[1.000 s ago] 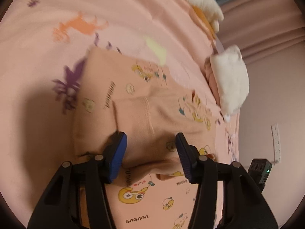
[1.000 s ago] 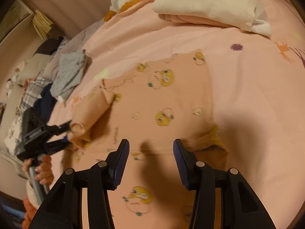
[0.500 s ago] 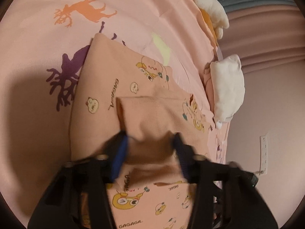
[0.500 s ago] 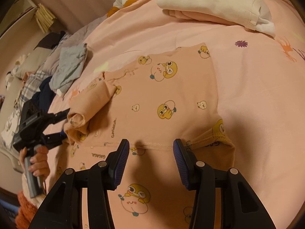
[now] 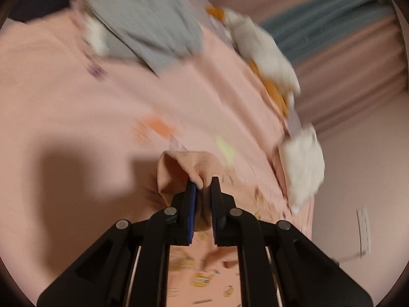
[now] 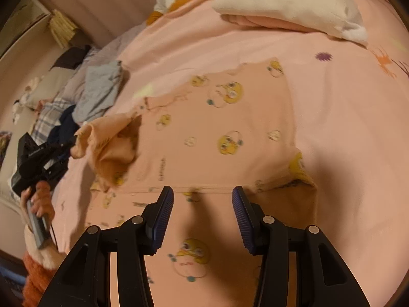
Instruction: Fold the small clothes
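A peach child's garment [image 6: 230, 128] printed with yellow cartoon faces lies spread on the pink bedspread [image 6: 345, 128]. My left gripper [image 5: 203, 186] is shut on a bunched peach sleeve [image 5: 184, 168] of it and holds it lifted off the bed; the same gripper [image 6: 69, 145] and raised sleeve [image 6: 110, 140] show at the left of the right wrist view. My right gripper [image 6: 202, 199] is open and empty, hovering over the garment's near folded edge [image 6: 204, 188].
A folded white and pink stack [image 6: 288, 2] lies at the bed's far side. A grey garment [image 6: 99, 92] and a heap of plaid and dark clothes [image 6: 56, 120] lie at the left. Curtains [image 5: 345, 58] and a wall [image 5: 358, 179] border the bed.
My left gripper closed on the sleeve and lifted it up off the garment, swinging fast. My right gripper stayed open over the near edge.
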The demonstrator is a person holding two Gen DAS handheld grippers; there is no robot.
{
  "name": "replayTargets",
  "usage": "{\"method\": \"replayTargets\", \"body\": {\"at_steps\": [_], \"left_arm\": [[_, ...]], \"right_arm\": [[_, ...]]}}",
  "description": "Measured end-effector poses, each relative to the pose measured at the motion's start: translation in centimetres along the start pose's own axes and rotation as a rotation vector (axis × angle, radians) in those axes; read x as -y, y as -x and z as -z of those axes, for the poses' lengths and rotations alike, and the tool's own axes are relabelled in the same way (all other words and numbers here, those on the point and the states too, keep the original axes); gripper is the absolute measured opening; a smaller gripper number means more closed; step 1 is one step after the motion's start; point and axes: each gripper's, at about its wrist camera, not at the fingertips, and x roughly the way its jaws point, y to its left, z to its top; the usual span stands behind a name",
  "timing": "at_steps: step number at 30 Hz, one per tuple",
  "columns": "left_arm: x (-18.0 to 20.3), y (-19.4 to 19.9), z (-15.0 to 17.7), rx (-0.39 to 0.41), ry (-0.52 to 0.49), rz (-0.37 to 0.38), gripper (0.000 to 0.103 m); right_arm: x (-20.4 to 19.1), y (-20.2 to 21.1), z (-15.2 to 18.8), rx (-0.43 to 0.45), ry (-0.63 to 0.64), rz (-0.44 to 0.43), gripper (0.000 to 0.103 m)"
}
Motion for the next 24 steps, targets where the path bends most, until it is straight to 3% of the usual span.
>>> {"method": "replayTargets", "body": {"at_steps": [3, 7, 10, 12, 14, 18, 20, 21, 22, 24], "left_arm": [[-3.5, 4.1, -2.1, 0.08, 0.048, -0.051, 0.01], [-9.3, 9.9, -3.4, 0.162, 0.114, -0.178, 0.01], [-12.7, 12.0, -2.9, 0.16, 0.135, -0.262, 0.01], [-14.8, 12.6, -2.3, 0.153, 0.151, -0.308, 0.009], [-17.0, 13.4, -2.0, 0.17, 0.197, -0.333, 0.009], [-21.7, 14.1, -2.0, 0.175, 0.36, -0.269, 0.009], [-22.0, 14.3, -1.8, 0.15, 0.367, -0.253, 0.009], [-21.8, 14.0, -1.4, 0.117, 0.345, -0.249, 0.014], [-21.2, 13.7, -1.1, 0.092, 0.326, -0.231, 0.018], [-19.9, 13.1, -0.4, 0.05, 0.284, -0.175, 0.043]], "right_arm": [[-1.5, -0.4, -0.2, -0.011, 0.033, -0.028, 0.048], [-3.9, -2.1, -0.6, -0.032, 0.042, -0.113, 0.048], [-6.1, -4.1, -1.4, -0.046, 0.041, -0.157, 0.05], [-7.7, -5.8, -2.0, -0.065, 0.031, -0.225, 0.056], [-8.8, -7.4, -2.3, -0.098, -0.007, -0.279, 0.058], [-10.6, -10.9, -2.4, -0.149, -0.057, -0.294, 0.058], [-10.8, -11.3, -2.5, -0.119, -0.058, -0.251, 0.042], [-10.8, -11.2, -2.5, -0.088, -0.062, -0.242, 0.013], [-10.8, -11.0, -2.6, -0.074, -0.055, -0.246, 0.008], [-11.2, -10.6, -2.9, -0.064, -0.036, -0.27, 0.008]]}}
